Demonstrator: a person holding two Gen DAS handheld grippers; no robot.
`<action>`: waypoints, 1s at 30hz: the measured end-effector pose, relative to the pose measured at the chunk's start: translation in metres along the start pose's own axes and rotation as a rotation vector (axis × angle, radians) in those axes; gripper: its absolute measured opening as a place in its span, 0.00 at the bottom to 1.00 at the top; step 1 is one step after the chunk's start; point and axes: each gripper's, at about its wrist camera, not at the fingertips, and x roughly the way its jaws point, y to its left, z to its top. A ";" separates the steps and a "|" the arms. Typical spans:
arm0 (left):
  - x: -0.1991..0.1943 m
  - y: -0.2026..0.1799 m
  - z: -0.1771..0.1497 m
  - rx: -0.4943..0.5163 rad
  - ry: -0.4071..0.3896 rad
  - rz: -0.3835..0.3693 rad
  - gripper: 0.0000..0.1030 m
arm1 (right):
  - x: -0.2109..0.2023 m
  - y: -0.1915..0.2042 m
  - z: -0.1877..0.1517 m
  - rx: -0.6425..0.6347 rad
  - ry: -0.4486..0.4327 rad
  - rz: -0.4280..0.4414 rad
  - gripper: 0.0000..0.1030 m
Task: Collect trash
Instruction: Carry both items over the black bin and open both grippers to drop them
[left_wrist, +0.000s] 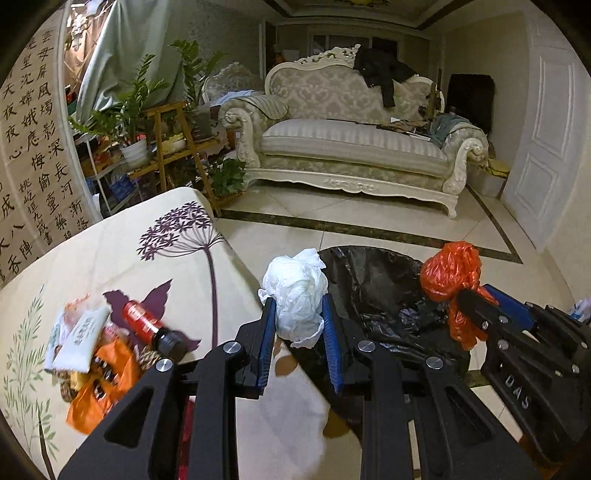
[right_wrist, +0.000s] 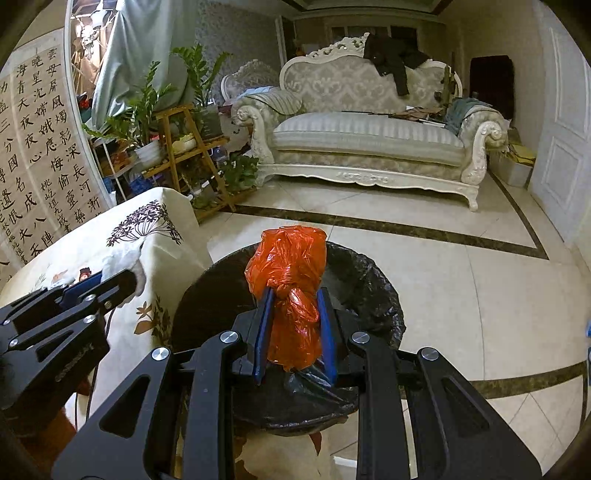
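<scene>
On the left, a table (left_wrist: 122, 258) under a flower-print cloth, its near edge crowded with a heap of trash (left_wrist: 99, 350): packets, an orange wrapper, and a red bottle (left_wrist: 153, 326) lying flat, dark cap toward the table's front edge, long axis slanting down to the right. Seen clearly only from the left wrist; barely glimpsed from the right.

At the table's edge, the left gripper (left_wrist: 299, 317), clenched on a white wad (left_wrist: 299, 295) of crumpled plastic, lump standing upright between the blue pads (left_wrist: 267, 332).

Just beyond, the bin (left_wrist: 373, 280) lined with a black bag, rim touching or just beside the cloth, mouth open upward.

Further right, the right gripper (right_wrist: 295, 328), grasping a knotted orange bag (right_wrist: 290, 280) by its tail, long axis upright, bulging end up, held over the bin's (right_wrist: 373, 291) mouth.

Past the bin, open tiled floor (right_wrist: 461, 280) up to a sofa (right_wrist: 369, 136); plant stands (right_wrist: 177, 147) at left.
</scene>
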 end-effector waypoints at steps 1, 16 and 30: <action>0.003 -0.001 0.001 0.003 0.003 0.001 0.25 | 0.002 0.000 0.000 0.001 0.002 0.001 0.22; 0.027 0.002 0.007 0.009 0.040 0.017 0.38 | 0.023 -0.004 0.003 0.008 0.027 0.000 0.24; 0.023 0.010 0.011 -0.025 0.028 0.014 0.66 | 0.015 -0.008 0.008 0.033 0.007 -0.037 0.36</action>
